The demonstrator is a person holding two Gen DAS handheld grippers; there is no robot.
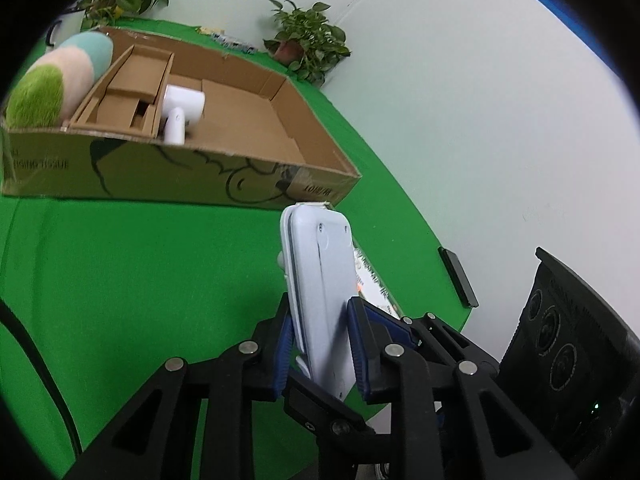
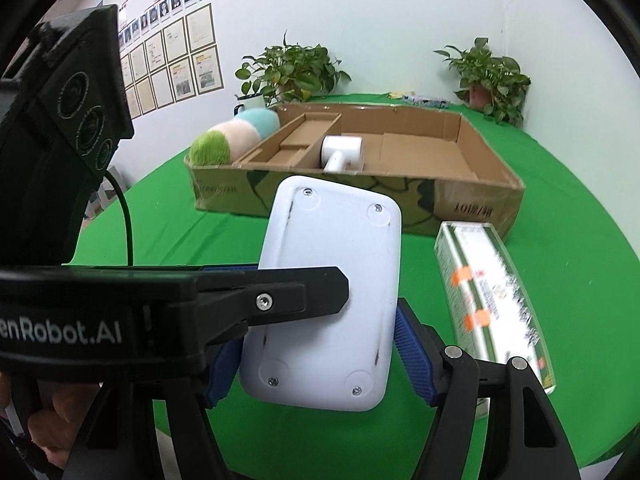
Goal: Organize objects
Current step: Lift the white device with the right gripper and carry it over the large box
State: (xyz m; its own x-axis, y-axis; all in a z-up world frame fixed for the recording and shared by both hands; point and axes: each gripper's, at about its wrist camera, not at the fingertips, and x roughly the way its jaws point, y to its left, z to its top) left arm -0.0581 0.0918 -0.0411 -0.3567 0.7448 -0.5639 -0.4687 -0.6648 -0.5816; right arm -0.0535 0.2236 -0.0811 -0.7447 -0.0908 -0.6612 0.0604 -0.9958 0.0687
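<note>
The left gripper (image 1: pixel 320 344) squeezes the white device (image 1: pixel 320 280) by its thin edges, so it could slip and fall. The right gripper (image 2: pixel 316 356) (low in its frame) stands apart around the device, not pinching, and the cardboard box (image 2: pixel 480 196) is still far up.

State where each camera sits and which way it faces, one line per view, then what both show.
Left wrist: on the left tool, looking along its fingers across the green table to the cardboard box; its own blue pads clamp the white device.
Right wrist: on the right tool, facing the device's flat back, box beyond; its own open fingers, the left tool crossing, a hand.
Shared: device, box, plush roll, green-striped carton.
</note>
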